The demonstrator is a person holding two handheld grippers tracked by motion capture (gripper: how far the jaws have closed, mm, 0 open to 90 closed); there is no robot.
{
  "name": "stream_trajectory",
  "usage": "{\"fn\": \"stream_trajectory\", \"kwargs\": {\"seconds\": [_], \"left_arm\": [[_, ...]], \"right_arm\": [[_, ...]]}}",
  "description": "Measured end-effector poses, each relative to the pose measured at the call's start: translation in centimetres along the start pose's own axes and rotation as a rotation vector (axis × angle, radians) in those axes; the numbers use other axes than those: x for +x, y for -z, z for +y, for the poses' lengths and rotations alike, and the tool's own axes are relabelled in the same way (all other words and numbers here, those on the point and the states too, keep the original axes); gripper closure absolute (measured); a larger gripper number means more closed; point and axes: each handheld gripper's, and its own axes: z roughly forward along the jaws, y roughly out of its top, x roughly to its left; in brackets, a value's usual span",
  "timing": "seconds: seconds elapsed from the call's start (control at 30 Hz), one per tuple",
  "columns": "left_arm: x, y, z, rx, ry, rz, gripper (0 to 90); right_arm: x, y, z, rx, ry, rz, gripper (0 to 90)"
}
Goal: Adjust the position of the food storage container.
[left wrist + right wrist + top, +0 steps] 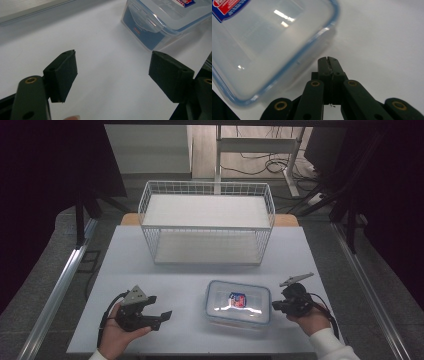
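Note:
A clear plastic food box (238, 304) with a blue-rimmed lid and a red-and-blue label lies on the white table near the front, between both hands. My left gripper (159, 309) rests left of it, jaws wide open and empty, facing the box. In the left gripper view its pads (62, 75) frame bare table, with the box (160, 22) and a lid latch ahead at upper right. My right gripper (276, 305) sits at the box's right end, shut with nothing between the jaws. The right gripper view has its closed tips (328, 65) just beside the box's corner (262, 42).
A white wire basket shelf (206, 221) with two levels stands at the back middle of the table (130, 265). Metal rails run along both sides of the table. A desk frame and cables lie on the floor beyond.

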Motion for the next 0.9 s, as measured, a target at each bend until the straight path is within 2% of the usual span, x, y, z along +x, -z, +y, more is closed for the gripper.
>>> {"fn": "stream_trajectory", "kwargs": {"seconds": [0.1, 0.3, 0.43, 0.67, 0.9], "left_arm": [[0.1, 0.1, -0.1, 0.0, 0.001, 0.002, 22.4], [0.1, 0.1, -0.1, 0.0, 0.001, 0.004, 22.5], [0.1, 0.0, -0.1, 0.002, 0.001, 0.004, 22.5], [0.3, 0.1, -0.2, 0.001, 0.012, 0.008, 22.5], [0.4, 0.1, -0.2, 0.002, 0.009, 0.009, 22.5]], "right_arm": [[0.2, -0.5, 0.3, 0.018, 0.009, -0.018, 89.0], [0.6, -1.0, 1.0, 0.011, 0.003, -0.003, 89.0], [1.4, -1.8, 2.1, 0.003, 0.031, 0.013, 89.0], [2.6, -3.4, 4.0, -0.02, 0.053, 0.043, 89.0], [3.3, -4.3, 5.0, -0.034, 0.067, 0.053, 89.0]]}}
